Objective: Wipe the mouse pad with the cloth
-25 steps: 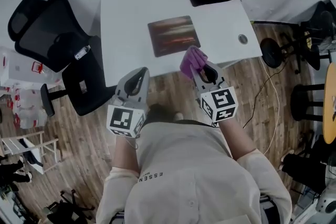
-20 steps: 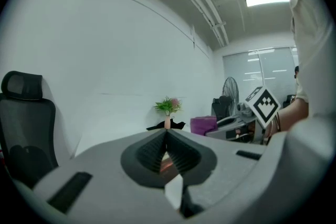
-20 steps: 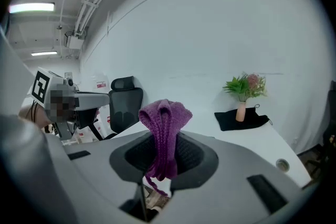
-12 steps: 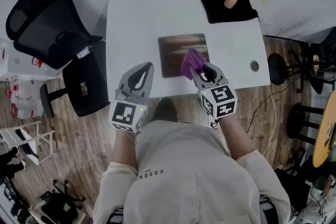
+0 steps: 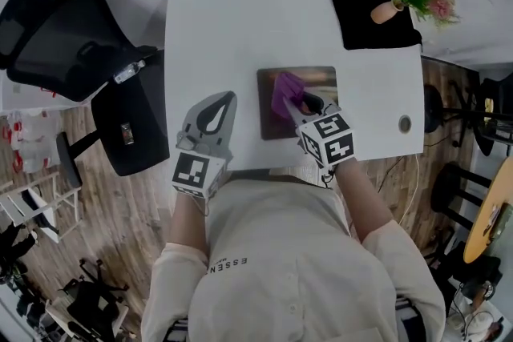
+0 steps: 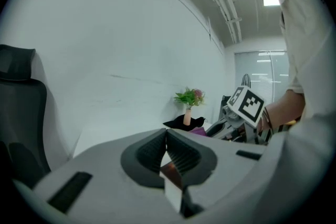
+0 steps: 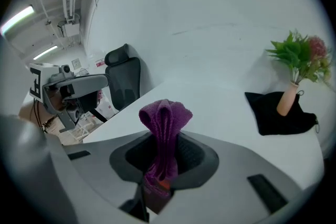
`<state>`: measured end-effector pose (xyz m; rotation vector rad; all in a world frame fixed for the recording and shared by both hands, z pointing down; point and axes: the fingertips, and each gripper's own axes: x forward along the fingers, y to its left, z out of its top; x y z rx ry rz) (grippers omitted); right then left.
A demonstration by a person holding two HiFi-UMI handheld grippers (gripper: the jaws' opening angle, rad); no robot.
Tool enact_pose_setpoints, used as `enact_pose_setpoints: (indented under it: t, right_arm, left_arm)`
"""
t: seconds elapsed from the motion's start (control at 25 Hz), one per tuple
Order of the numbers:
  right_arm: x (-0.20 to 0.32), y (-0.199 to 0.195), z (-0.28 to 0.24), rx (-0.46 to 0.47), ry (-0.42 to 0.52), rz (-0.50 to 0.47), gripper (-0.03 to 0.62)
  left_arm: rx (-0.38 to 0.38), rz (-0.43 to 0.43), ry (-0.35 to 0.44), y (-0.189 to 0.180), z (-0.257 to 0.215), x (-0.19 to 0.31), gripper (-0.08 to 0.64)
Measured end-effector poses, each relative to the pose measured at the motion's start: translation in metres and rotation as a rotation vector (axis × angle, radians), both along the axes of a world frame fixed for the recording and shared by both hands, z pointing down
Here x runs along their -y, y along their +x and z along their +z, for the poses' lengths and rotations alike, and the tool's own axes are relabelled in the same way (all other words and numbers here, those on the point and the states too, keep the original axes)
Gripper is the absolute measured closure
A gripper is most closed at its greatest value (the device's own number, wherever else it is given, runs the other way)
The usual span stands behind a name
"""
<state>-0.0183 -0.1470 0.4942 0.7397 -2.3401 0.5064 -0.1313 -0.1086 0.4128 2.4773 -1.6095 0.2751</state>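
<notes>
A: Biggest first?
B: White table (image 5: pixel 216 28), black office chair (image 5: pixel 60 36) off its left side, wood floor (image 5: pixel 104 220) below. Black mat (image 5: pixel 357 20) at the far right corner w/ a vase of greenery (image 5: pixel 387 10) on it.
A: Next down?
B: Dark mouse pad (image 5: pixel 321 84), flat on the table, right of centre, near the front edge.
A: Right side?
B: Over the pad's left half, the right gripper (image 5: pixel 295 104), jaws clenched on the purple cloth (image 5: pixel 282 92). Pinched low down betw. the jaw pads – bunched top sticking out past the tips, above the pad's left part. Touching the pad or just over it: can't tell.
A: Left side?
B: Just left of the pad, over the table's front part, the left gripper (image 5: pixel 228 98), apart from the cloth. Jaws pressed together, nothing betw. them – only a sliver of the pad seen past the tips in the left gripper view.
A: Small bits?
B: Round grommet (image 5: pixel 405 124) in the tabletop, right of the pad, near the front edge.
</notes>
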Motion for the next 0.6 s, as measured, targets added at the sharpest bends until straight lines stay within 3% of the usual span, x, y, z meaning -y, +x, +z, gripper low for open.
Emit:
enact_pose_setpoints:
  t: [0.16, 0.28, 0.6]
  right_arm:
    - [0.016, -0.017, 0.035, -0.063, -0.100, -0.011, 0.502]
    - [0.023, -0.028, 0.059, -0.111, -0.161, -0.025, 0.502]
    - [0.027, -0.051, 0.089, -0.147, -0.230, -0.093, 0.502]
  left_arm:
    - [-0.016, 0.008, -0.042, -0.013, 0.020, 0.019, 0.557]
    - [0.012, 0.023, -0.062, -0.022, 0.038, 0.026, 0.557]
    - [0.003, -0.026, -0.093, -0.032, 0.051, 0.028, 0.557]
